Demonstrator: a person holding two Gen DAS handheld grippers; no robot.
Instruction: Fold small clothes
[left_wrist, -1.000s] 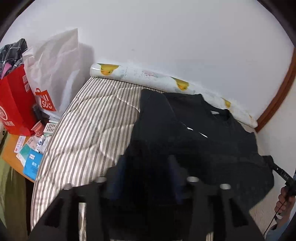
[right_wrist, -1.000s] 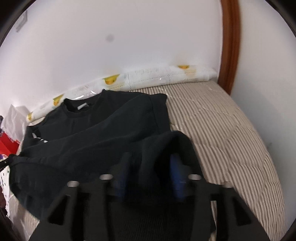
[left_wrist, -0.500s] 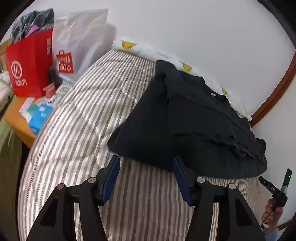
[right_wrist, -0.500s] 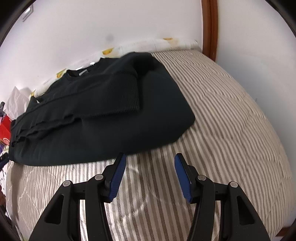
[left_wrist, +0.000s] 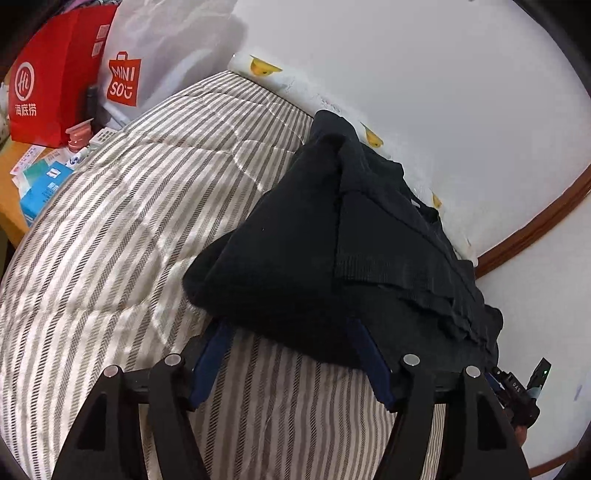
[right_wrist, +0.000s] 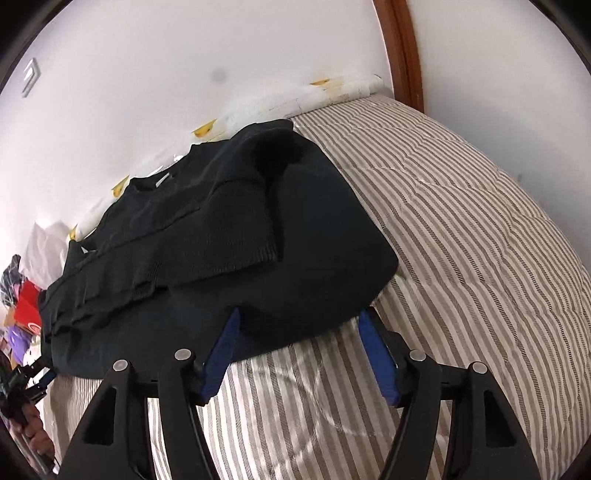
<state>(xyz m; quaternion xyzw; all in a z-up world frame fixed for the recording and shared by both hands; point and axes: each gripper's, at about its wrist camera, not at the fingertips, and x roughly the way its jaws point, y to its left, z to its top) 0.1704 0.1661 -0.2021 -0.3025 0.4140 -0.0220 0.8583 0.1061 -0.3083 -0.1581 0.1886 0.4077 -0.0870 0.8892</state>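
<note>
jaws opening, both apparently clear of black sweater (left_wrist: 295, 266); minisobag (left_wrist: 147, 70) behind.

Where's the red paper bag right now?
Upper left of the left wrist view: the red paper bag stands beside the striped bed, next to the white Miniso bag.

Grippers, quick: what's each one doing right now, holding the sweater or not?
Left gripper: jaws opening, at the black sweater's near edge, not clamped.
Right gripper: jaws opening, at the same edge, not clamped.
</note>
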